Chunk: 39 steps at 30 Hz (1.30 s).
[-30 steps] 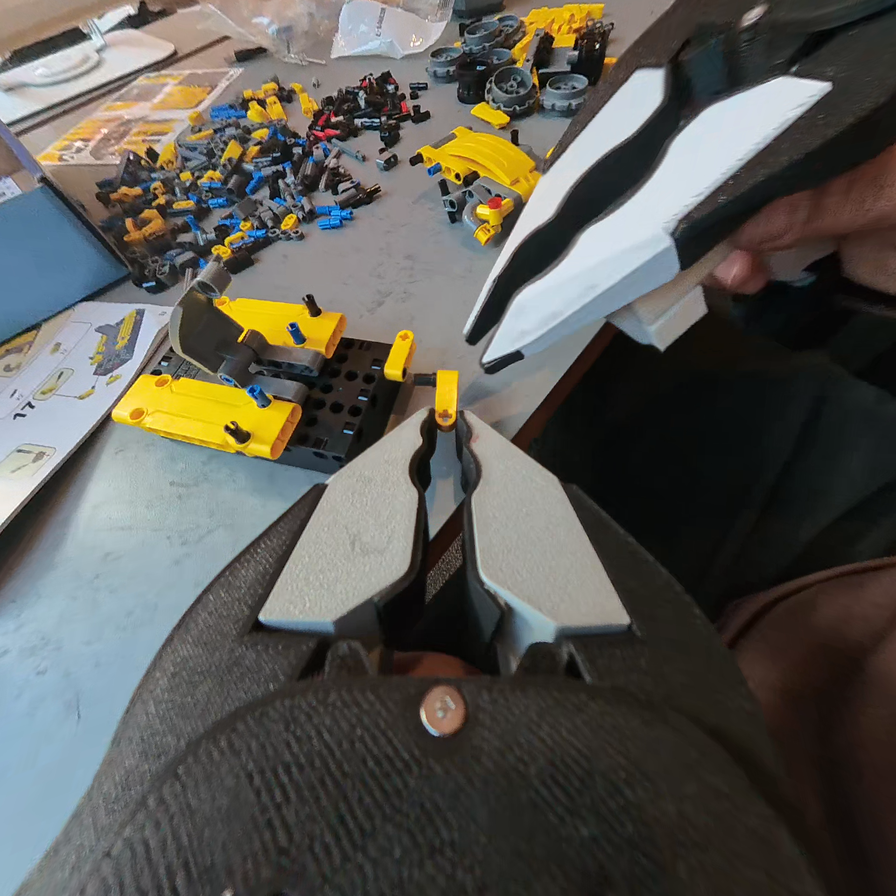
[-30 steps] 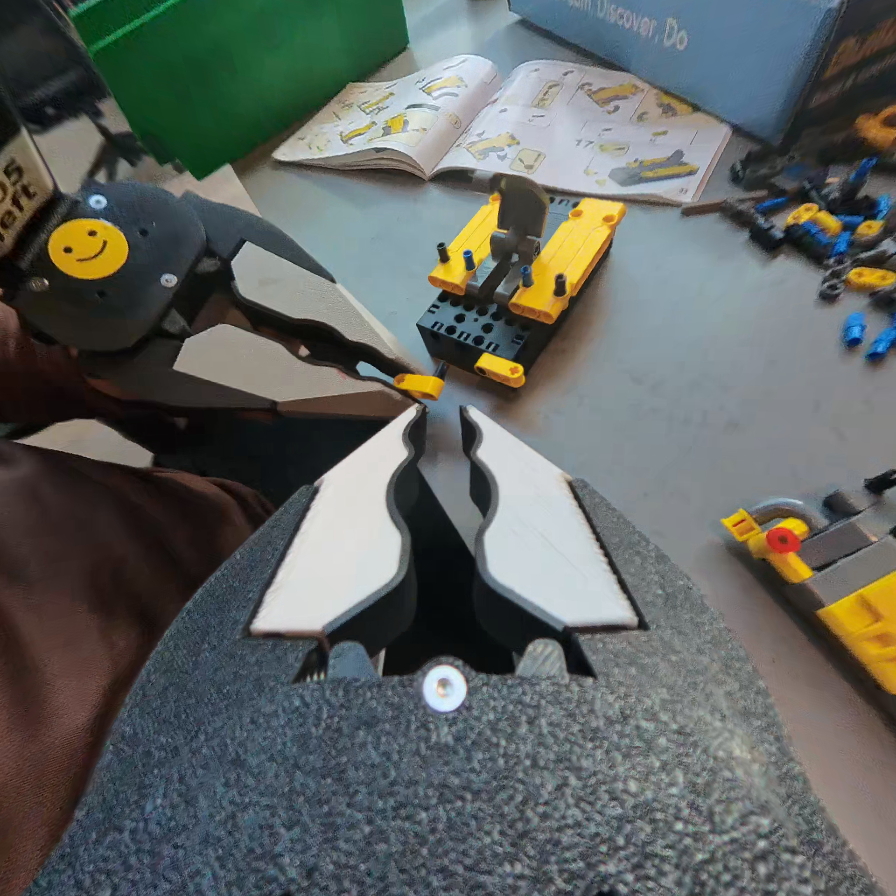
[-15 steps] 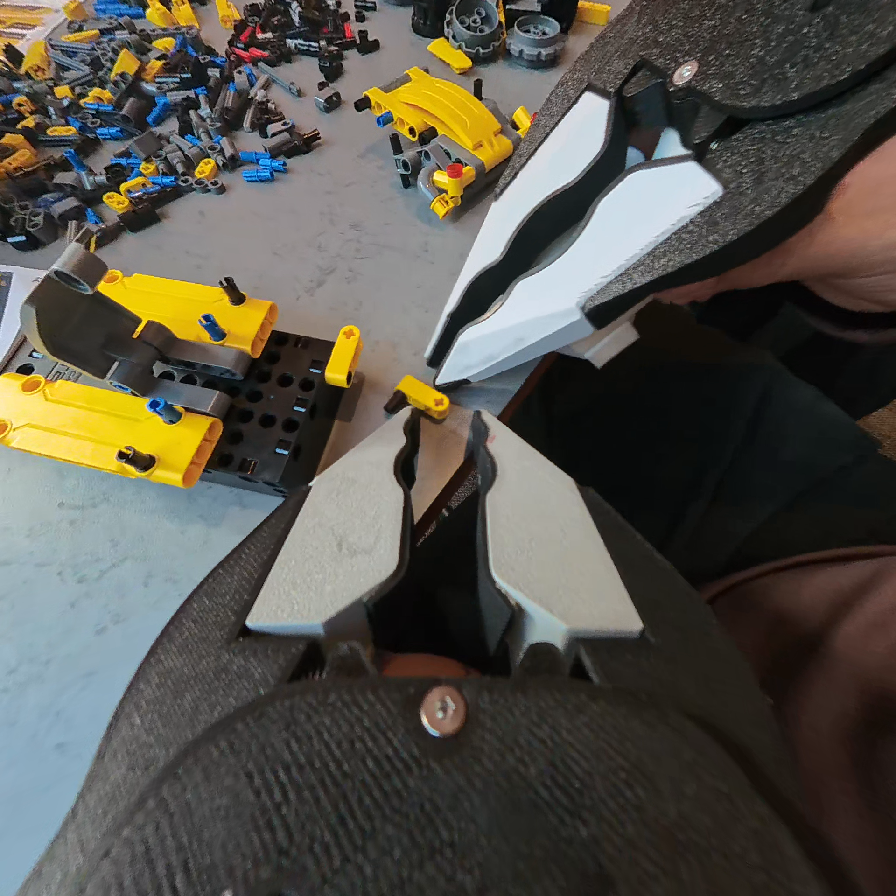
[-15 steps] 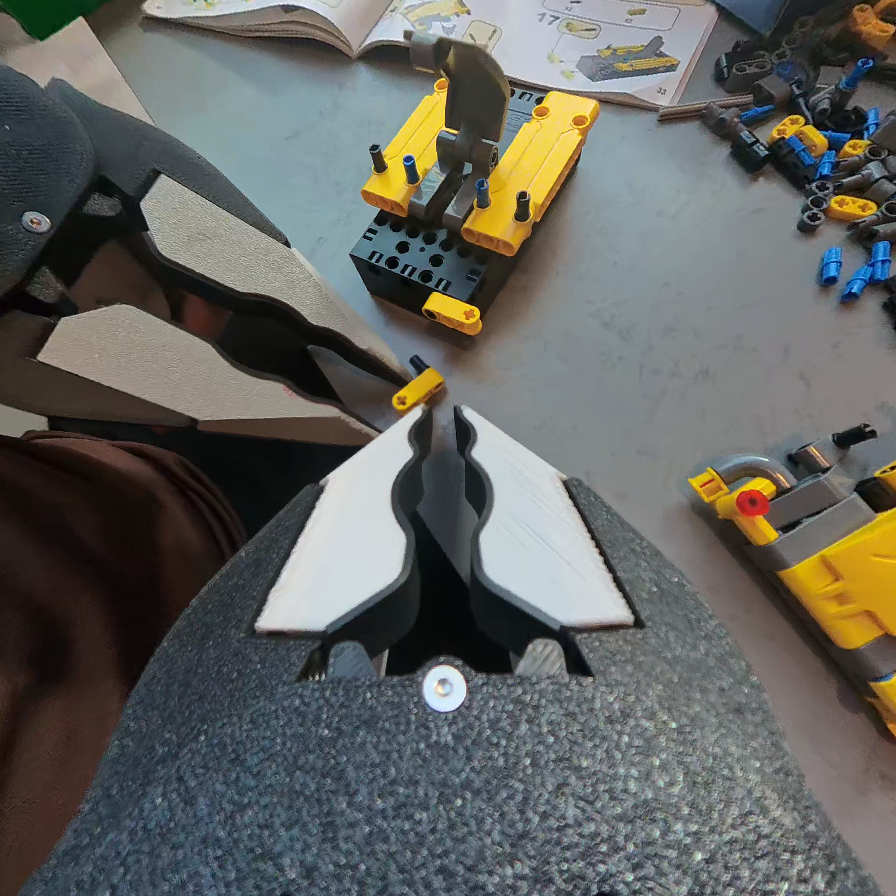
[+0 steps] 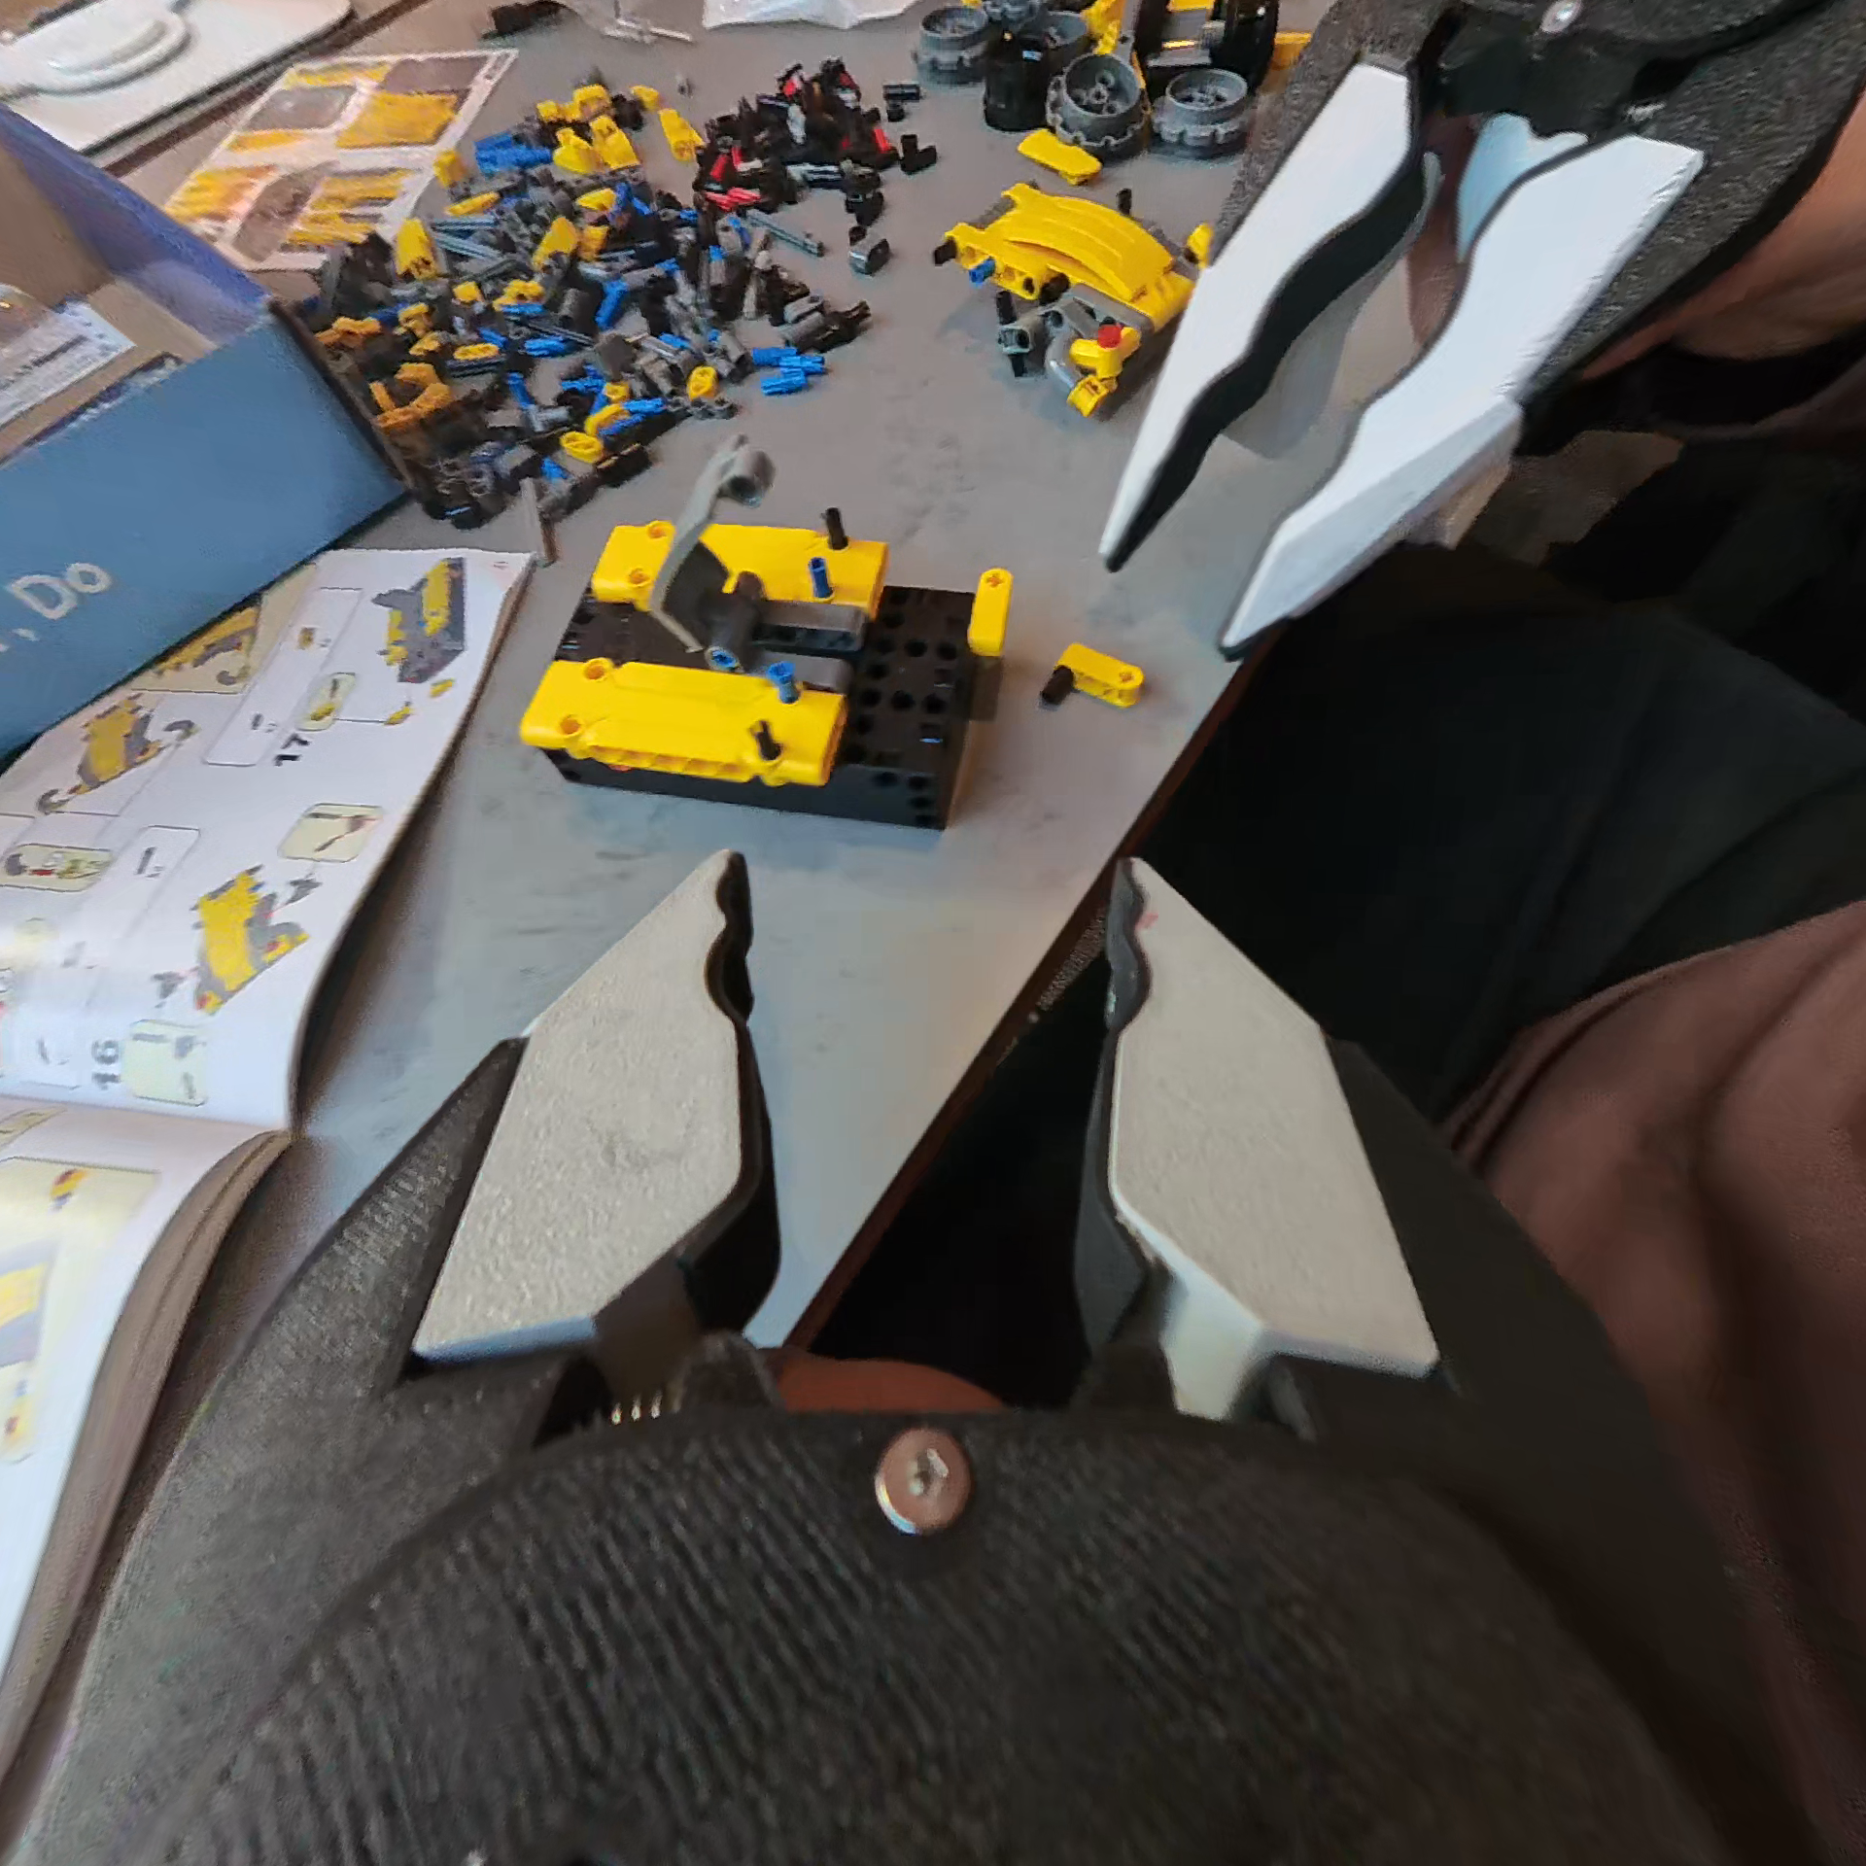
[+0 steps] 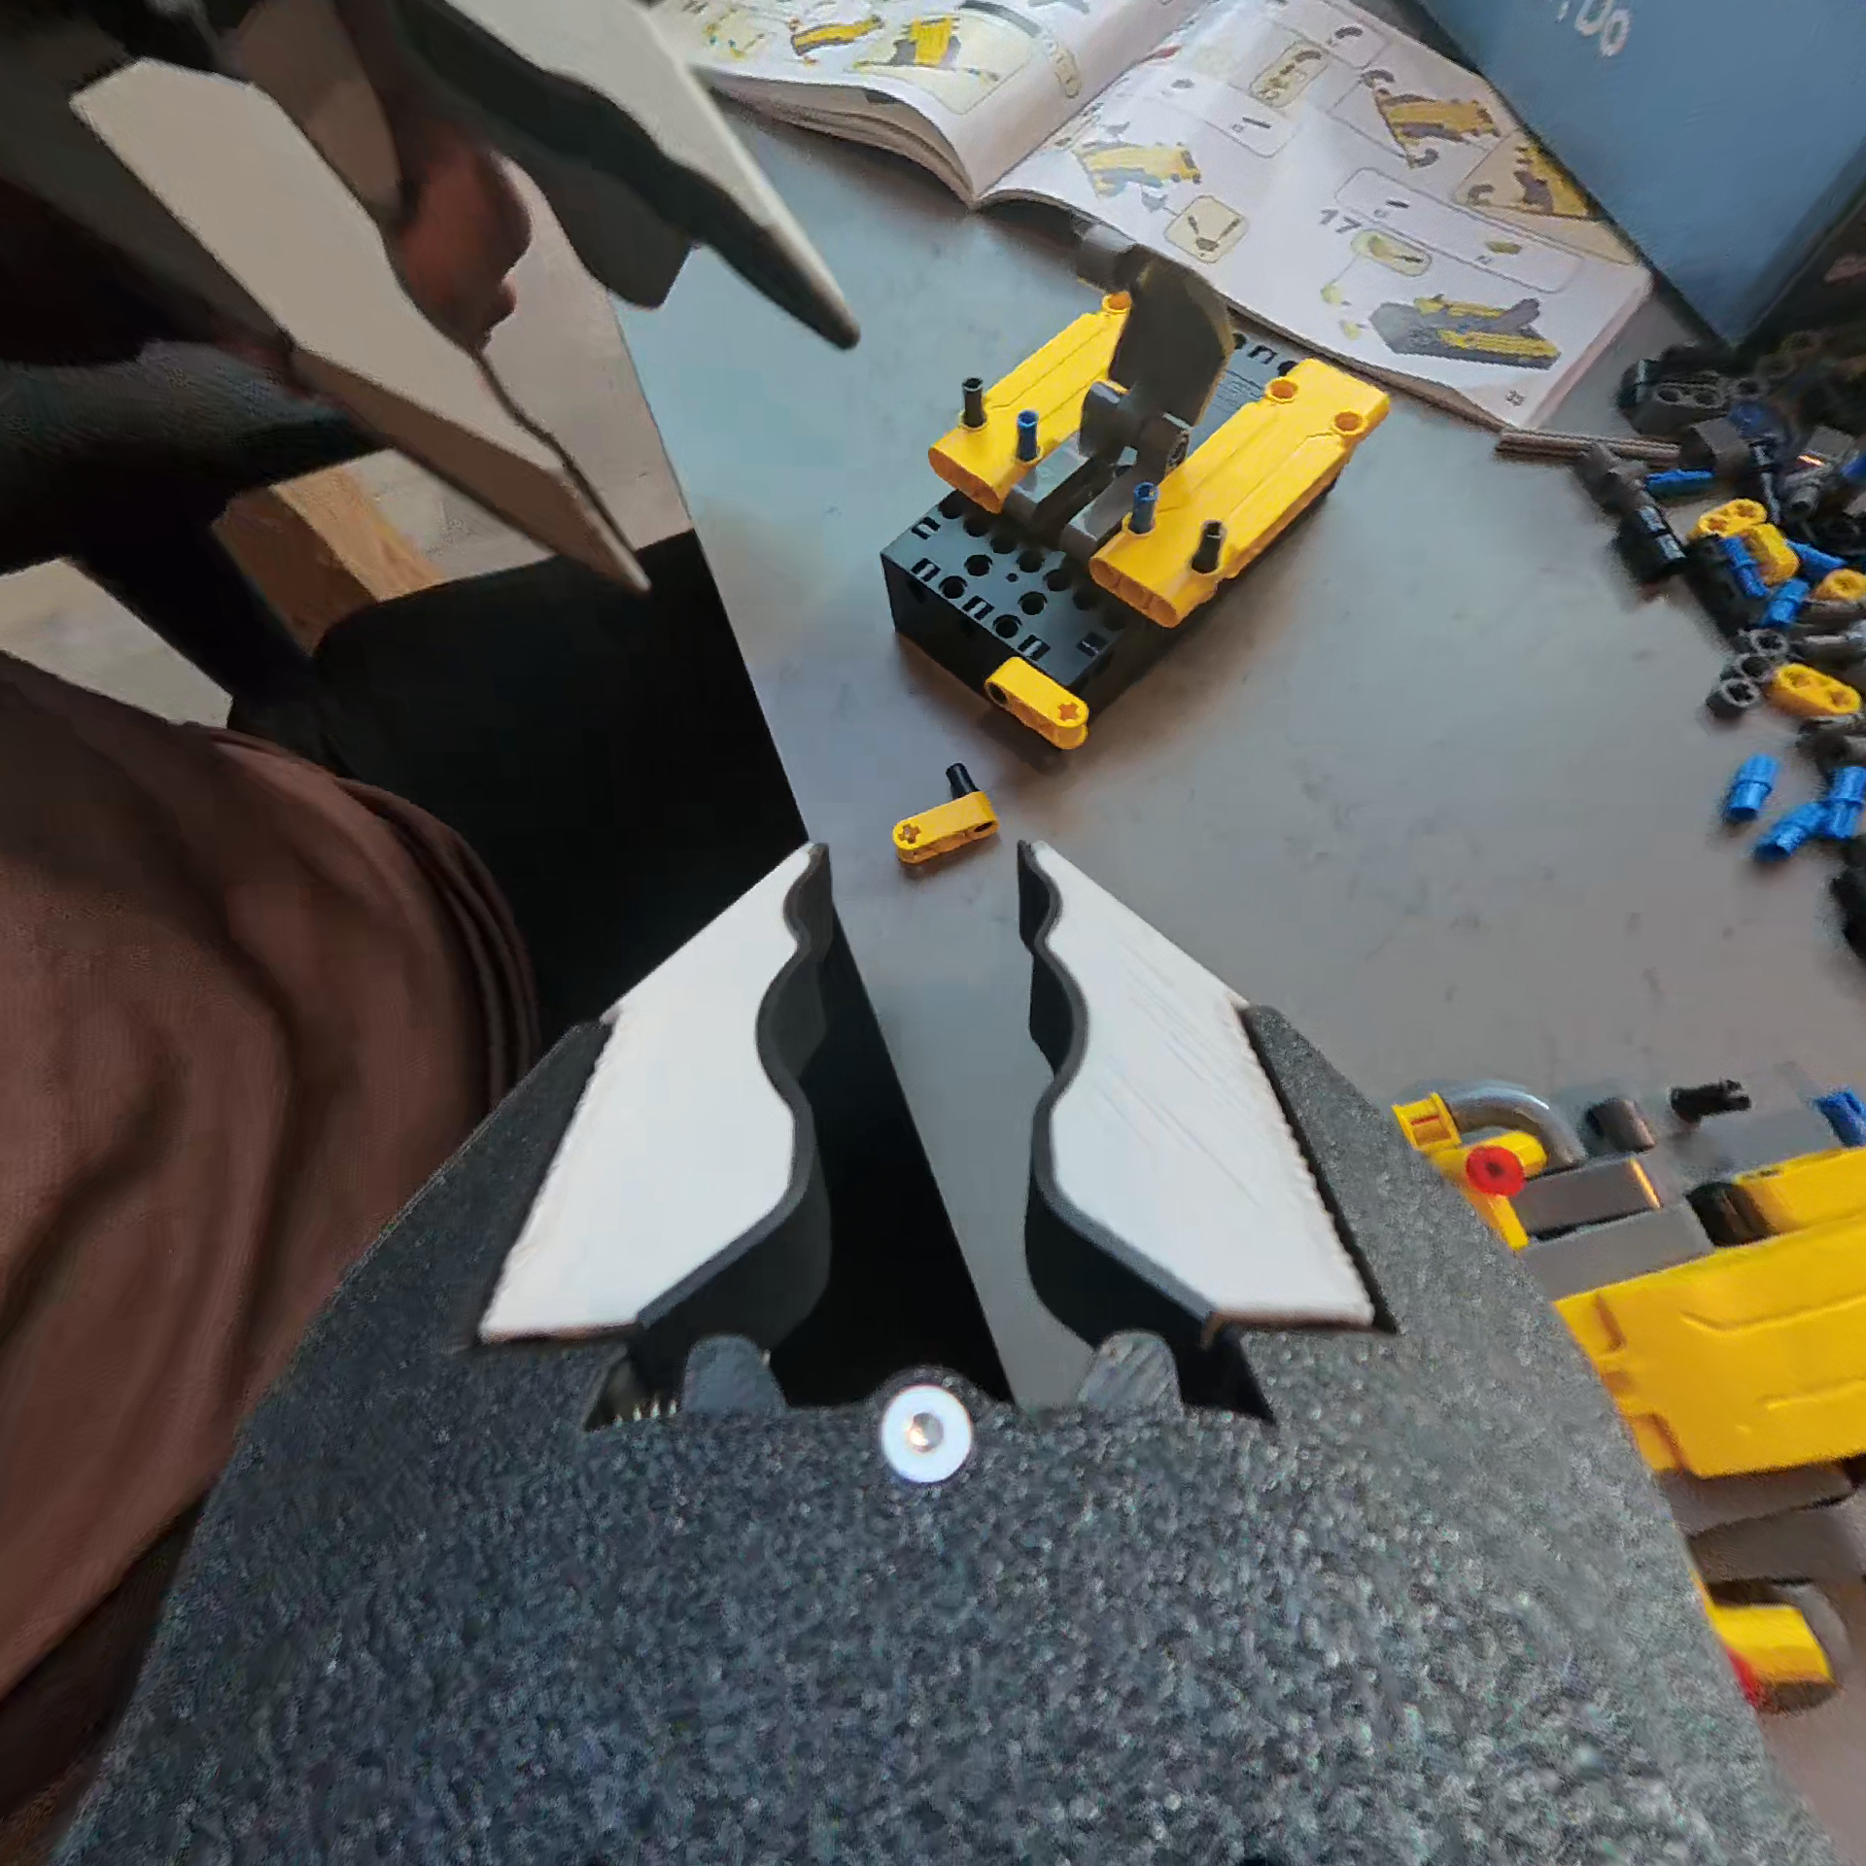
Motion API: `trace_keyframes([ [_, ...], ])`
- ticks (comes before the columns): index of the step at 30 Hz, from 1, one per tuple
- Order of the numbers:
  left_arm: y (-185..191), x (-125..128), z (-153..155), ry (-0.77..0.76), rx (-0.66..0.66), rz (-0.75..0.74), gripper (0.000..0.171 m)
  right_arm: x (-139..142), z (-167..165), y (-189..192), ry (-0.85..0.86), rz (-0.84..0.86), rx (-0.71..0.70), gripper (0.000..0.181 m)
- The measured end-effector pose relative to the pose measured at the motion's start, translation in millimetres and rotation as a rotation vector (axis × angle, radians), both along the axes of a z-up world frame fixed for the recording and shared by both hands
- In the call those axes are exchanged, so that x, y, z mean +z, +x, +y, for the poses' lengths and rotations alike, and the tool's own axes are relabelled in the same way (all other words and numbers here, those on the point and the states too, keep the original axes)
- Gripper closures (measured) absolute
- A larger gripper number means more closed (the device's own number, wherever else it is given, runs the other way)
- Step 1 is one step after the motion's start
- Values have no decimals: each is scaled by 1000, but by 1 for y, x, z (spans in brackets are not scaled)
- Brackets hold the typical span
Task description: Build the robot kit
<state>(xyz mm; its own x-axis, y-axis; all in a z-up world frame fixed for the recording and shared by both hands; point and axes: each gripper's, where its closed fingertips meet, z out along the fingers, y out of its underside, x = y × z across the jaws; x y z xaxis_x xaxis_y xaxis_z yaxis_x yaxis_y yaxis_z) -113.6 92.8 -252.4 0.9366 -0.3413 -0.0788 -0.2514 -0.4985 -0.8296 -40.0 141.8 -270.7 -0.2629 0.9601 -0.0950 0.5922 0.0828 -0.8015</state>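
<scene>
Both grippers, left gripper and right gripper, hold nothing, jaws spread. Small yellow connector lies mid-frame near the worktop edge; a nudge could knock it off.

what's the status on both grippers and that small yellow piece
Left gripper open, empty. Right gripper open, empty. Small yellow connector loose on table, just ahead of right jaws. Nothing between.

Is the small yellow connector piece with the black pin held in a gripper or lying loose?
Loose: the small yellow connector piece lies on the grey table, ahead of the open right gripper.
</scene>
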Motion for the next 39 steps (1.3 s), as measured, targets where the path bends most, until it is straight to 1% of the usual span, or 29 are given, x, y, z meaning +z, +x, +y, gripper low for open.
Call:
trace_keyframes([
  [1, -7, 0, -1, 6, 2, 10, 102, -2, -2, 0, 20, -9, 31, 148],
  [3, -17, -4, -2, 1, -1, 44, 102, -6, 2, -2, 69, -25, 48, 148],
  [6, -29, -11, 0, -7, -1, 98, 101, -7, -1, -6, 66, -40, 78, 148],
  [8, -32, -12, 3, -19, -25, 99, 100, -11, -2, -9, 74, -59, 98, 147],
  [9, -32, -13, 4, -28, -46, 94, 97, -14, 0, -10, 83, -68, 97, 148],
  [12, -38, -9, 12, -13, -97, 91, 96, -18, -1, -13, 61, -93, 103, 148],
  [17, -49, -7, 32, -33, -104, 68, 92, -18, -3, -17, 33, -99, 109, 153],
  [19, -49, -7, 38, -29, -106, 65, 93, -19, -3, -17, 35, -99, 114, 160],
  [23, -51, -12, 47, -23, -101, 97, 89, -19, -3, -17, 41, -97, 113, 160],
  [28, -50, -15, 54, -55, -115, 72, 87, -18, -3, -16, 67, -81, 104, 160],
  [29, -50, -16, 54, -66, -120, 70, 85, -18, -2, -15, 71, -78, 96, 160],
  [36, -37, -24, 57, -92, -145, 82, 83, -17, 13, -5, 70, -60, 23, 160],
  [38, -33, -26, 57, -97, -142, 90, 77, -13, 18, -4, 56, -46, -1, 160],
  [39, -31, -27, 57, -101, -141, 99, 77, -12, 21, -3, 50, -41, -14, 160],
])
